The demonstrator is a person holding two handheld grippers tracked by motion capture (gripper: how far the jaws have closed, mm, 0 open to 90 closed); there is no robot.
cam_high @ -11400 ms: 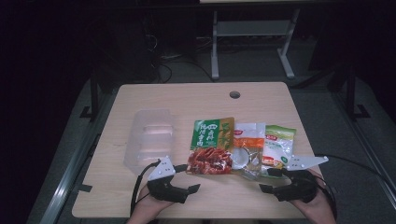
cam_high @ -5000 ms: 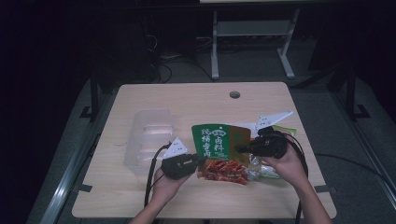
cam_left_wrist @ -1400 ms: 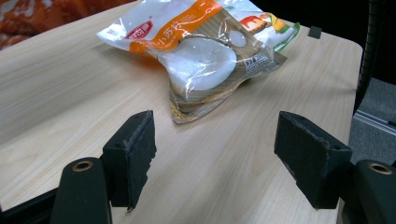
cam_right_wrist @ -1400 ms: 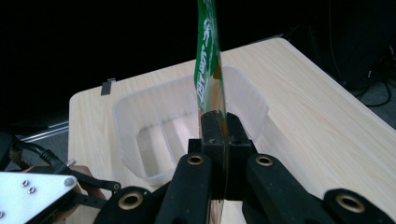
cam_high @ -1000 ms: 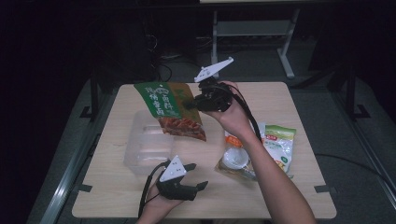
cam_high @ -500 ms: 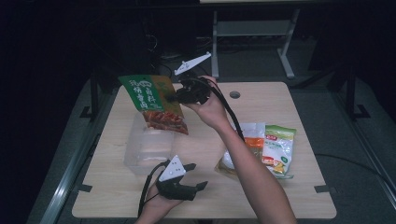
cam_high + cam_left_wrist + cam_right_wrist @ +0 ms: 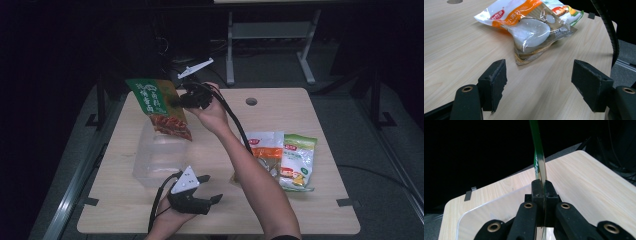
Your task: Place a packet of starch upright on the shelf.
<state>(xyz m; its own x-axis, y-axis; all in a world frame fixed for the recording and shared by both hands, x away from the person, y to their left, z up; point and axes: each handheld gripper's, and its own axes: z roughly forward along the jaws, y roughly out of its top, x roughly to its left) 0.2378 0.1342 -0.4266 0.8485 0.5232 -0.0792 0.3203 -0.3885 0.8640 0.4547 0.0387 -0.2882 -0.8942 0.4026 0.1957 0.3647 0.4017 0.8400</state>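
My right gripper (image 7: 179,101) is shut on the edge of a green snack packet (image 7: 159,108) with red contents and holds it in the air above the clear plastic box (image 7: 160,159) on the table's left half. In the right gripper view the jaws are pressed together on the packet's thin green edge (image 7: 539,162), with the clear box (image 7: 496,207) below. My left gripper (image 7: 212,189) rests near the table's front edge, open, nothing between its pads (image 7: 495,82). It points toward an orange-and-white packet (image 7: 529,27) lying ahead of it.
Two packets lie flat at the right: the orange-and-white packet (image 7: 265,150) and a green-edged packet (image 7: 298,161). A round hole (image 7: 251,101) is in the tabletop at the back. The right gripper's cable (image 7: 235,125) trails along the forearm. A metal stand (image 7: 270,35) is beyond the table.
My right gripper has carried the green packet leftward and a little lower, from over the table's middle back to above the clear box. The left gripper has stayed put.
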